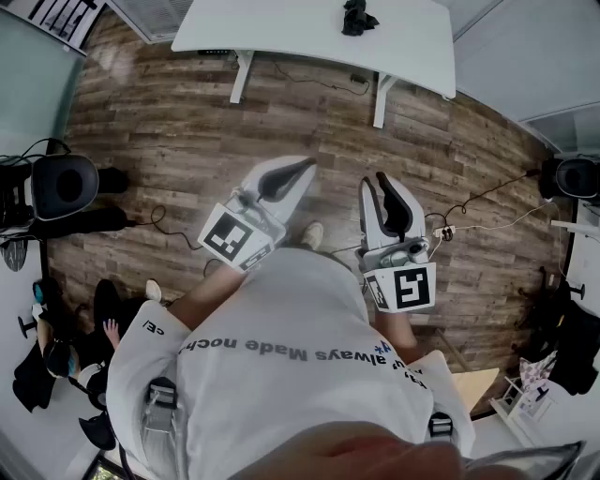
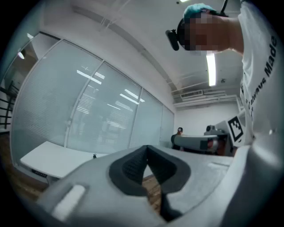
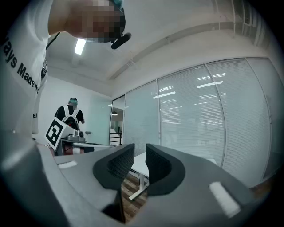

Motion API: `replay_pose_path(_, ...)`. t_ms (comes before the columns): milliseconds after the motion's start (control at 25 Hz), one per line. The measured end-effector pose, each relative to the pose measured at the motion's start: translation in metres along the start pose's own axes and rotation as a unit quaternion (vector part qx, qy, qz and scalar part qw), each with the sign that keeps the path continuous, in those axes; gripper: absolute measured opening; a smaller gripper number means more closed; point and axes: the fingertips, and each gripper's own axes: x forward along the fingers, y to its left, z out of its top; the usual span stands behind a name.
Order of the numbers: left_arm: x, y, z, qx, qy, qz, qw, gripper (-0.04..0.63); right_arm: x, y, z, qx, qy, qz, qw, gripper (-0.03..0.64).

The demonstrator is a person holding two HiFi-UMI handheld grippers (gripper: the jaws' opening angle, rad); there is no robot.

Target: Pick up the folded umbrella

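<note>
- Dark bundle (image 1: 359,17), likely the folded umbrella, sits on the white worktop (image 1: 281,28), well ahead of both grippers; its long axis is too small to read.
- Right gripper (image 1: 384,183) lines up nearer than left gripper (image 1: 298,169).
- Both sets of jaws closed, holding nothing.

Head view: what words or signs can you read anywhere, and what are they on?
"always Made": dark letters across the person's white T-shirt, also seen in both gripper views.
The letters on either side of it on the shirt: cut off or folded, can't be read.
A small mark on the shirt's sleeve: too small to read.
Black-and-white square markers: patterns only, no letters.
</note>
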Motion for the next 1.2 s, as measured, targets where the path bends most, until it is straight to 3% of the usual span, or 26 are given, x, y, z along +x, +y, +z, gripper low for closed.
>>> replay_pose_path(480, 0.027, -0.009, -0.005, 0.005, 0.003, 0.0, 1.0, 0.002, -0.012, -0.028, -0.004, 0.003, 0.002, -0.003, 1.0, 0.078)
replay_pose_path(880, 0.075, -0.011, -0.015, -0.009, -0.001, 0.018, 0.9998, 0.002, -0.017, -0.079, -0.013, 0.001, 0.013, 0.005, 1.0, 0.077)
replay_pose_path(1200, 0.118, 0.05, -0.022, -0.018, 0.005, 0.021, 0.9996, 0.002, 0.055, -0.119, -0.025, 0.006, 0.02, 0.014, 1.0, 0.077)
